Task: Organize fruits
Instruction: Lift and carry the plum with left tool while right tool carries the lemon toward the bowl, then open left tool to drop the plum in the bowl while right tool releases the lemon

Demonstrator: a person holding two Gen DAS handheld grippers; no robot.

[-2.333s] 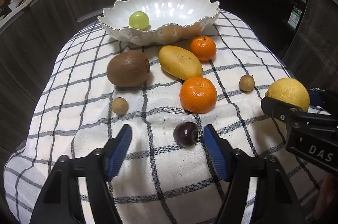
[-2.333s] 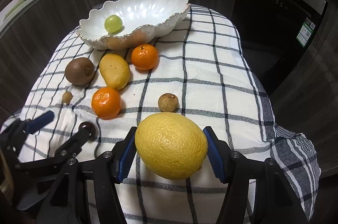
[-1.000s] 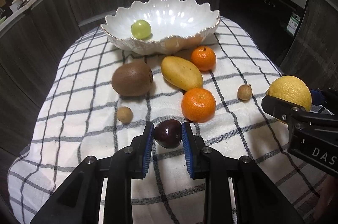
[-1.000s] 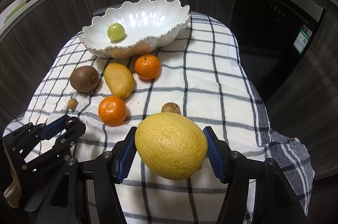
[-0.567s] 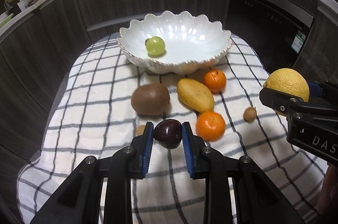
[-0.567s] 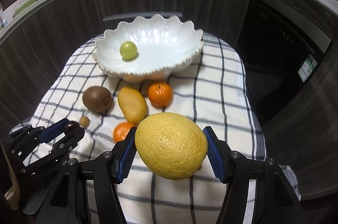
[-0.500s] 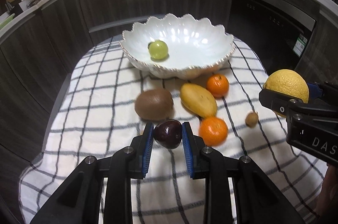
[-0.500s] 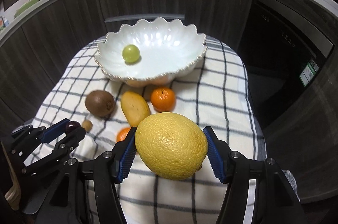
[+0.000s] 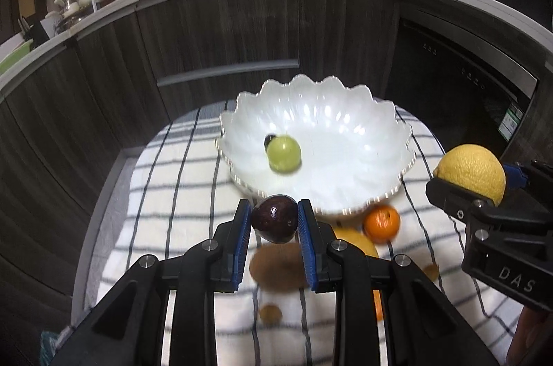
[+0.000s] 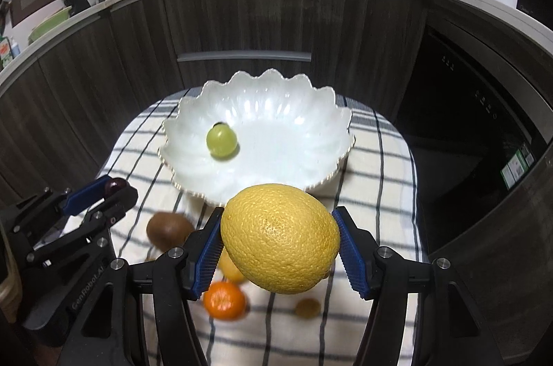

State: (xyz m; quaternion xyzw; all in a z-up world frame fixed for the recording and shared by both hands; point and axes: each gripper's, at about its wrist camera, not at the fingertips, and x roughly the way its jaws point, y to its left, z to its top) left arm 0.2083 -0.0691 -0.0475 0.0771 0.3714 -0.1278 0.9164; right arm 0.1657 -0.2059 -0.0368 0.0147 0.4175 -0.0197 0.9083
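Both grippers have risen toward the white bowl (image 9: 397,138) at frame centre. Left gripper (image 9: 273,224) clamps the dark plum (image 9: 274,219) at lower centre; right gripper (image 10: 280,245) clamps the lemon (image 10: 280,238). A green grape (image 10: 222,142) lies in the bowl.

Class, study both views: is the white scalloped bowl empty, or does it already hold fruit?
Not empty. The white scalloped bowl holds one round green fruit; something small and dark behind it is unclear.
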